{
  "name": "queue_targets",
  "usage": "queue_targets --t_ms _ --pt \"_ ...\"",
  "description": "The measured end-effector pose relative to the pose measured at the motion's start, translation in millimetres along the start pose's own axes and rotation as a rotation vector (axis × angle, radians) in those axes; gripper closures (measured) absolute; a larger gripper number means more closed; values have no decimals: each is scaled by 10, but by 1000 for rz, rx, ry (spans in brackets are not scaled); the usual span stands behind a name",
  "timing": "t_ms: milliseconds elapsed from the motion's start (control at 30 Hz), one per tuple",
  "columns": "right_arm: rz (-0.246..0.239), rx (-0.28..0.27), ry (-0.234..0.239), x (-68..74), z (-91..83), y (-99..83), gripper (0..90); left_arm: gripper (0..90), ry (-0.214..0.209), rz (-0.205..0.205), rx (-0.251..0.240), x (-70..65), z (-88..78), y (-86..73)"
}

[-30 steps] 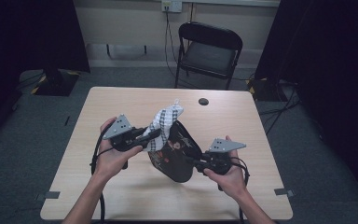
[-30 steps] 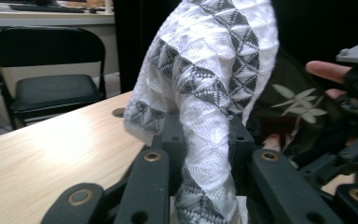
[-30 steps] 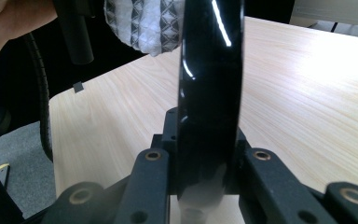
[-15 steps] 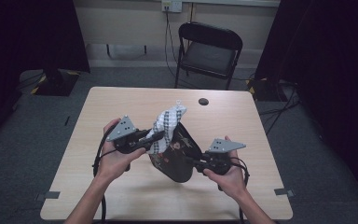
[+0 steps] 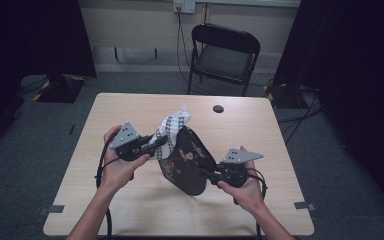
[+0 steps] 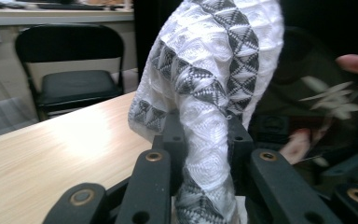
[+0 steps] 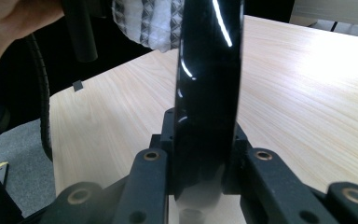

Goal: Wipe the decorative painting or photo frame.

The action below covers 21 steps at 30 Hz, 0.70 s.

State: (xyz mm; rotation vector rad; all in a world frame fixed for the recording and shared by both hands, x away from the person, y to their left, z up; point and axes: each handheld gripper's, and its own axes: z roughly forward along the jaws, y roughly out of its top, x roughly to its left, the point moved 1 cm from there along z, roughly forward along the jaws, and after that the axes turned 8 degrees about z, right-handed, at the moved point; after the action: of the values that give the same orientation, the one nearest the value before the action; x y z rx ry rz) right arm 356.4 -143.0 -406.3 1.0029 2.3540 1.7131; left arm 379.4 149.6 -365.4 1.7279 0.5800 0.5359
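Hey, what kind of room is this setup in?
Probably a lab or studio space set up for recording: a bare wooden table on grey carpet, a black folding chair against the wall, dark curtains at both sides, and cables running to a wall outlet.

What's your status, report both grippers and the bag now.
Left gripper shut on white patterned cloth. Right gripper shut on dark bag rim. Cloth at bag's mouth, above table. Nothing blocking.

text: none legible | labels: none | brands: none | numbers: none | signs: none
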Motion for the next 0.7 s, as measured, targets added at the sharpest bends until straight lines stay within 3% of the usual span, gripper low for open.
queue_targets --t_ms 100,233,333,533,700 --pt "-1 0 -2 7 2 -1 770 761 -35 33 -9 -105 43 52" --pt "1 0 -3 2 -10 -6 769 762 -57 44 -24 -92 62 47" --pt "-1 1 -1 3 -4 -4 765 762 -50 50 -20 -47 54 26" --pt "-1 2 1 3 1 2 764 770 -22 20 -10 12 38 -25" --pt "0 2 3 4 1 0 762 766 -23 64 -6 -39 43 15"
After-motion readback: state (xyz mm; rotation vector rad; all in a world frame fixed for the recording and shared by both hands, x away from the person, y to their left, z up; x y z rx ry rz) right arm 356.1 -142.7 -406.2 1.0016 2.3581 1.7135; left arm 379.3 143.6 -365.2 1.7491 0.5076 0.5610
